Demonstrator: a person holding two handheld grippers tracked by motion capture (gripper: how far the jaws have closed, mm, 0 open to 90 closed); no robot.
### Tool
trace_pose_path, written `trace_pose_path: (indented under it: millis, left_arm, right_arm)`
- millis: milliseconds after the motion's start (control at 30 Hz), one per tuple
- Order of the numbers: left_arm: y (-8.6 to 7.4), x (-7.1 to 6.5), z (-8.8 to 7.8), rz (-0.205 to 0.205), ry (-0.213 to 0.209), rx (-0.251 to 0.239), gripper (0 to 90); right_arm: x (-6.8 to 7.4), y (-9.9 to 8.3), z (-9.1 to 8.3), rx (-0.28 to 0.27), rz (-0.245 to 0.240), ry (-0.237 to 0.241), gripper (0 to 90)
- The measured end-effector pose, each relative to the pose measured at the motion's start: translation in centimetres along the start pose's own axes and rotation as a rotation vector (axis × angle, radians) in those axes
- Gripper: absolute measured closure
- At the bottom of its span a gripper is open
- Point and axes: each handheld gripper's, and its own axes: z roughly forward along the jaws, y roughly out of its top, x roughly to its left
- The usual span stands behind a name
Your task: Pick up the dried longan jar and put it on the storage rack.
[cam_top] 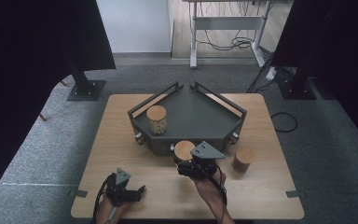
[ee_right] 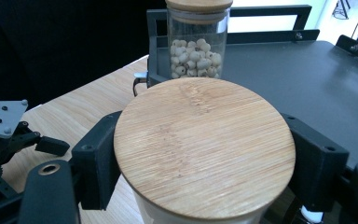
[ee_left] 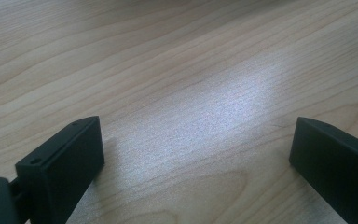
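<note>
Right gripper view puts the jar (ee_right: 204,149) dead centre, its bamboo lid between my jaws, which press on its sides. In the high view it sits low centre, at the tray's (cam_top: 186,116) front edge. I should lift it clear over the rail and set it beside the bead jar (ee_right: 196,42). Lower left, my left gripper (cam_top: 127,192) rests wide open, holding nothing.

Black grippers (cam_top: 128,192), grey triangular plates, seemingly black cables.
</note>
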Motion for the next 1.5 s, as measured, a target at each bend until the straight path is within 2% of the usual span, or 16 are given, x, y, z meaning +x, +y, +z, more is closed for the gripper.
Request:
trace_pose_path:
  millis: [933,1500]
  left_arm:
    - [0.0,0.0,0.0,0.0,0.0,0.0,2.5]
    - [0.0,0.0,0.0,0.0,0.0,0.001,2.5]
  right_arm:
    - [-0.9,2.4,0.1,-0.018,-0.005,-0.016,22.7]
    - [-1.7,3.9,0.8,-0.023,-0.008,-0.026,22.6]
